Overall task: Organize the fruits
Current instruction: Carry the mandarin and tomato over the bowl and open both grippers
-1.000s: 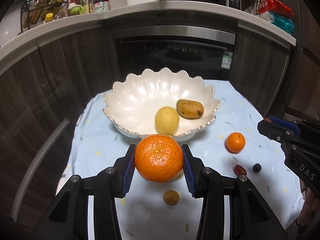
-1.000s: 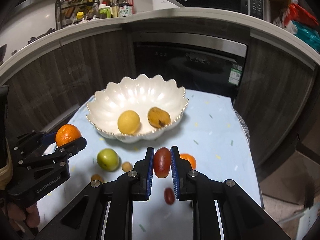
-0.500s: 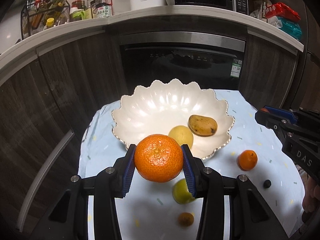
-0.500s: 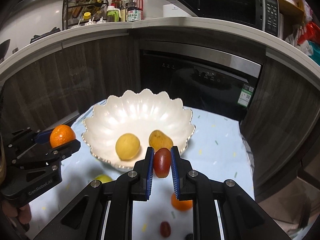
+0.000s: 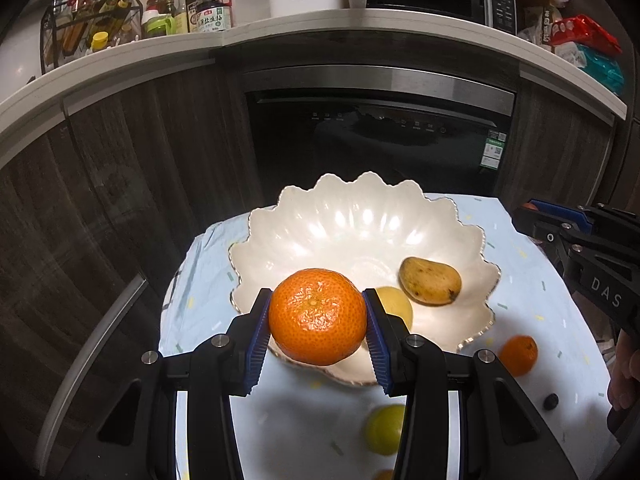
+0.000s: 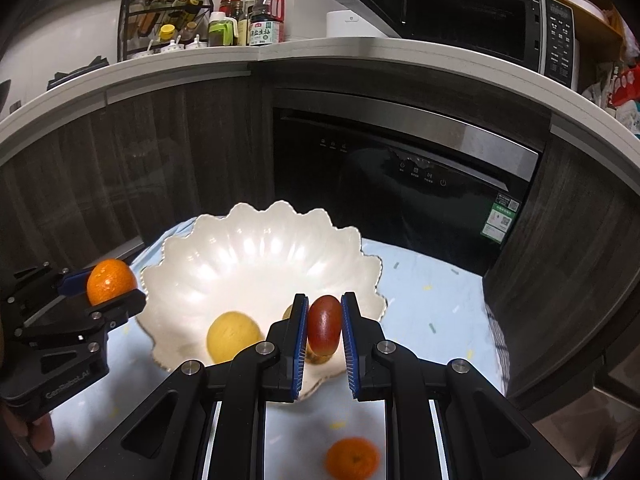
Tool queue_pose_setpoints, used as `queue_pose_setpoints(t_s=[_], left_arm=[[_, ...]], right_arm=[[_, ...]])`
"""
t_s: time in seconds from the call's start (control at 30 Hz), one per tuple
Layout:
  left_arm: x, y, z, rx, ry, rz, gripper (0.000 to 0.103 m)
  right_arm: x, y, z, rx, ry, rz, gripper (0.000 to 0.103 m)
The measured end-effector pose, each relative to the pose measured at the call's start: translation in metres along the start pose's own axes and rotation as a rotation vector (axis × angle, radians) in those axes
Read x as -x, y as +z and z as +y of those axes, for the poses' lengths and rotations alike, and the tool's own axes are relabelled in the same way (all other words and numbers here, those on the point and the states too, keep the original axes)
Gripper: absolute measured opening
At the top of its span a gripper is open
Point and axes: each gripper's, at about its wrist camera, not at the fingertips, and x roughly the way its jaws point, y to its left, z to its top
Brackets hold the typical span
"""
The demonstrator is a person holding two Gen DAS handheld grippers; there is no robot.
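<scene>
Both closed grippers nearer the bowl (image 5: 472, 236) of 2 fruits: left (image 5: 318, 320) on tangerine (image 5: 317, 316), right (image 6: 325, 330) on red fruit (image 6: 324, 327).

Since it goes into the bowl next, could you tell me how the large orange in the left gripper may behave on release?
Round, the orange will probably roll down the bowl toward the yellow fruit. Its skin looks firm.
</scene>
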Motion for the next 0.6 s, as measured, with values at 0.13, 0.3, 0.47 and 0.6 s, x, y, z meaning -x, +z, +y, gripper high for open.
queue_pose_setpoints(t_s=[0.13,0.3,0.47,0.6], left_arm=[[-0.011,0.006,0.003,0.005,0.002,0.001,0.044],[-0.028,0.01,0.006,0.01,0.0,0.014,0.044],[-0.044,0.012,0.007,0.015,0.001,0.033,0.044],[-0.054,0.014,0.009,0.02,0.006,0.044,0.044]], right_arm=[[-0.015,0.007,-0.004,0.002,-0.005,0.005,0.018],[-0.034,0.013,-0.009,-0.007,-0.008,0.021,0.018],[-0.055,0.014,-0.013,-0.017,-0.001,0.05,0.018],[-0.071,0.013,-0.016,-0.024,0.007,0.078,0.018]])
